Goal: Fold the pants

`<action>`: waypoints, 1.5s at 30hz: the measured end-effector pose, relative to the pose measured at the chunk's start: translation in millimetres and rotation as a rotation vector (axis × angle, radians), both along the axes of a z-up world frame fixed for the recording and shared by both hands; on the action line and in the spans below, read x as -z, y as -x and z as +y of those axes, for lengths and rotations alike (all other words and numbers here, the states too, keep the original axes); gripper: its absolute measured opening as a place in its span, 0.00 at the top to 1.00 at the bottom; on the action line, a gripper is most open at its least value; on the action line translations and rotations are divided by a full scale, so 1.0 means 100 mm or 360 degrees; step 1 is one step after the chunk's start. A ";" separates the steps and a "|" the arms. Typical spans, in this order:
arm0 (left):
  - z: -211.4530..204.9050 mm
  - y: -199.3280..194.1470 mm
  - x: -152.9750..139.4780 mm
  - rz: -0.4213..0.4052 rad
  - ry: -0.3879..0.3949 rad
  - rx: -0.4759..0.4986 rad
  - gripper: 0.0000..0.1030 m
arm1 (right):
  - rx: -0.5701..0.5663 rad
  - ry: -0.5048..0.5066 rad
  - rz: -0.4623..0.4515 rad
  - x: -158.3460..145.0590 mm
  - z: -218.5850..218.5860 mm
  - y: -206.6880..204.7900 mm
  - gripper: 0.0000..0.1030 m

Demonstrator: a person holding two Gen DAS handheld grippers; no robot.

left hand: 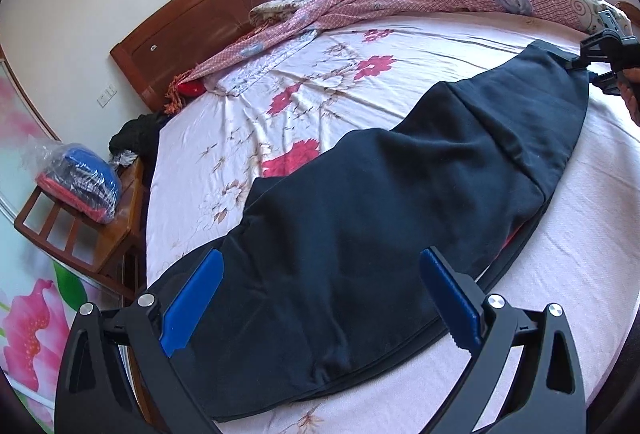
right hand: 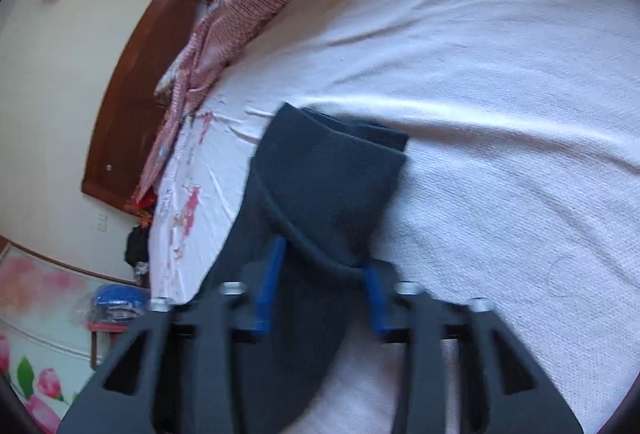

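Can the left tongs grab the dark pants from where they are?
Probably yes. The left tongs stand open right over the near end of the dark pants, which lie flat on the bed with nothing over them.

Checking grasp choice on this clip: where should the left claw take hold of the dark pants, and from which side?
Best judged: the near end of the pants, lying flat between the open left claw. Come down from the bed's near edge and pinch the end's edge, where the layers stack. The right claw already has the far end between its fingers, so both ends could lift together.
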State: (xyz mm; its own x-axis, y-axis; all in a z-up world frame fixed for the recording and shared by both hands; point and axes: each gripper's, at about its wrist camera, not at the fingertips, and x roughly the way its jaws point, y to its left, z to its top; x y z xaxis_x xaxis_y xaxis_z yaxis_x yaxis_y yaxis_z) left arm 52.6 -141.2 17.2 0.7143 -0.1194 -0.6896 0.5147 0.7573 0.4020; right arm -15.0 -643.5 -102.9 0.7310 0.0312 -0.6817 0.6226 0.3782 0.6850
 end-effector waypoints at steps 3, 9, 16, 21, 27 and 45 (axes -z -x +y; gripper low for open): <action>0.16 -0.02 -0.03 -0.0016 -0.0014 -0.0048 0.04 | -0.0034 0.0109 0.0098 -0.14 0.09 -0.06 0.85; 0.60 -0.12 -0.12 -0.0039 -0.0040 -0.0200 0.04 | -0.0224 0.0573 0.0265 -0.80 0.56 -0.40 0.88; 1.21 -0.21 -0.28 -0.0045 0.0024 -0.0391 0.04 | -0.0727 0.1391 0.0401 -1.60 2.07 -0.87 0.89; 1.55 -0.24 -0.32 -0.0063 0.0054 -0.0497 0.04 | -0.1111 0.1881 0.0495 -1.44 3.38 -0.96 0.89; 1.79 -0.25 -0.32 -0.0039 0.0109 -0.0565 0.04 | -0.1512 0.2138 0.0700 -0.53 4.41 -0.93 0.89; 1.60 -0.25 -0.34 -0.0058 0.0162 -0.0508 0.04 | -0.1651 0.2156 0.0559 -0.73 4.69 -0.27 0.79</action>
